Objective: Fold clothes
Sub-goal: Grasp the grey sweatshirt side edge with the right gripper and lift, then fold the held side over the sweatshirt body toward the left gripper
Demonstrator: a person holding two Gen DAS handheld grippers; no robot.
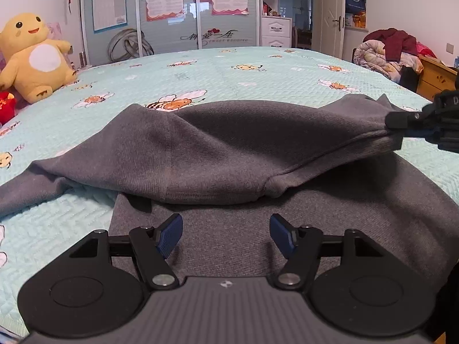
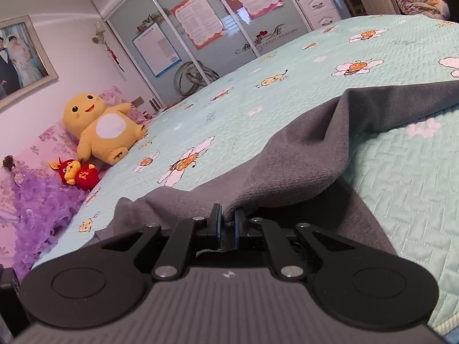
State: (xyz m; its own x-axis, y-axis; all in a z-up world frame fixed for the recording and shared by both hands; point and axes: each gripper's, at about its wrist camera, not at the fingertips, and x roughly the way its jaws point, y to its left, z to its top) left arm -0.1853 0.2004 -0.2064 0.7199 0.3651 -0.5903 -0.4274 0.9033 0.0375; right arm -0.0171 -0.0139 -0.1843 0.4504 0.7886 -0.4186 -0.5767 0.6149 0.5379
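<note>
Left wrist view: the left gripper (image 1: 226, 235) hovers with its blue pads spread wide and nothing between them, low over the near flat part of a grey sweatshirt (image 1: 229, 149) spread on the bed (image 1: 258, 68). A folded-over portion of the garment rises as a ridge across the middle of the view, its hem edge curling just beyond the pads. At the right edge, the right gripper (image 1: 401, 127) pinches a corner of the cloth and holds it lifted off the quilt. A sleeve trails off to the near left. Beyond the ridge the turquoise bee-print quilt lies open all the way to the far edge of the bed. A yellow plush toy (image 1: 31, 57) sits at the far left, well apart from the garment. Behind the bed stand a sliding-door wardrobe (image 1: 172, 14) with posters on it, a white drawer unit (image 1: 276, 31) and a pile of bedding (image 1: 384, 54) at the far right.

Right wrist view: the right gripper (image 2: 228, 225) is pressed together on a fold of the grey sweatshirt (image 2: 301, 154), cloth bunched between the pads. The garment's edge runs away to the far right, draped over the quilt. Open quilt lies on the right and ahead. The yellow plush toy (image 2: 103, 132) and a small red plush toy (image 2: 77, 173) rest at the left by pink pillows (image 2: 43, 143); a framed photograph (image 2: 20, 60) hangs on the wall.
</note>
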